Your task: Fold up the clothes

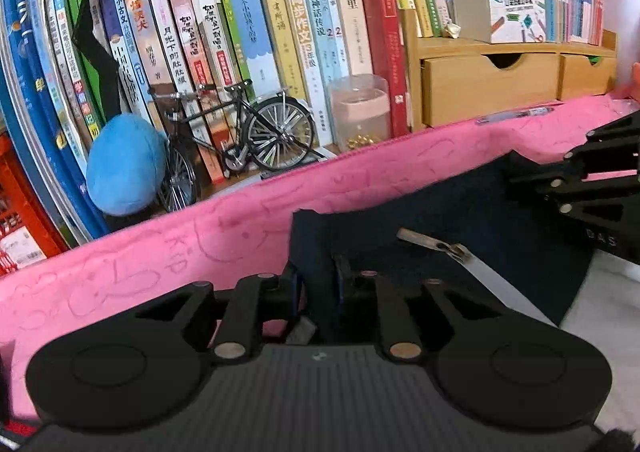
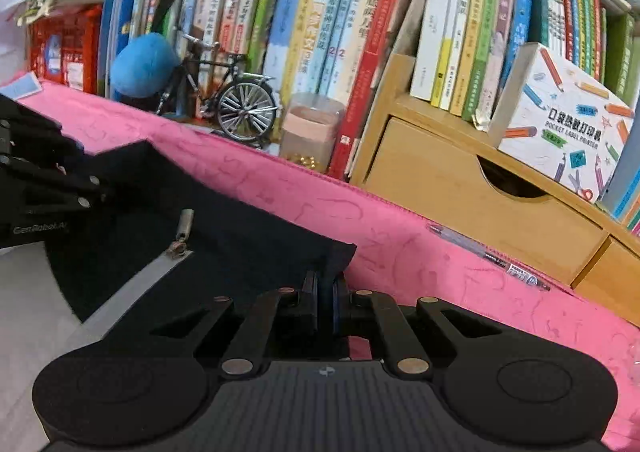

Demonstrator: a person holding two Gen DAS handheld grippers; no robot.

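Observation:
A dark navy garment [image 1: 460, 204] with a metal zipper pull [image 1: 430, 242] lies partly lifted over a pink mat [image 1: 200, 244]. My left gripper [image 1: 319, 286] is shut on the garment's near left corner, with the fabric pinched between its pads. In the right wrist view my right gripper [image 2: 326, 292] is shut on the garment's [image 2: 240, 228] right corner. The zipper pull [image 2: 183, 230] hangs towards the left there. Each gripper shows in the other's view: the right gripper [image 1: 520, 176] at the right edge, the left gripper [image 2: 100, 188] at the left edge. A light grey part of the garment [image 2: 120, 292] lies below.
A full bookshelf [image 1: 280, 12] stands behind the mat, and in front of it are a model bicycle [image 1: 240, 132], a blue plush ball [image 1: 124, 164] and a clear jar [image 1: 360, 112]. To the right is a wooden drawer unit [image 2: 460, 188] with a white box [image 2: 568, 136] on top. A pen [image 2: 488, 256] lies on the pink mat.

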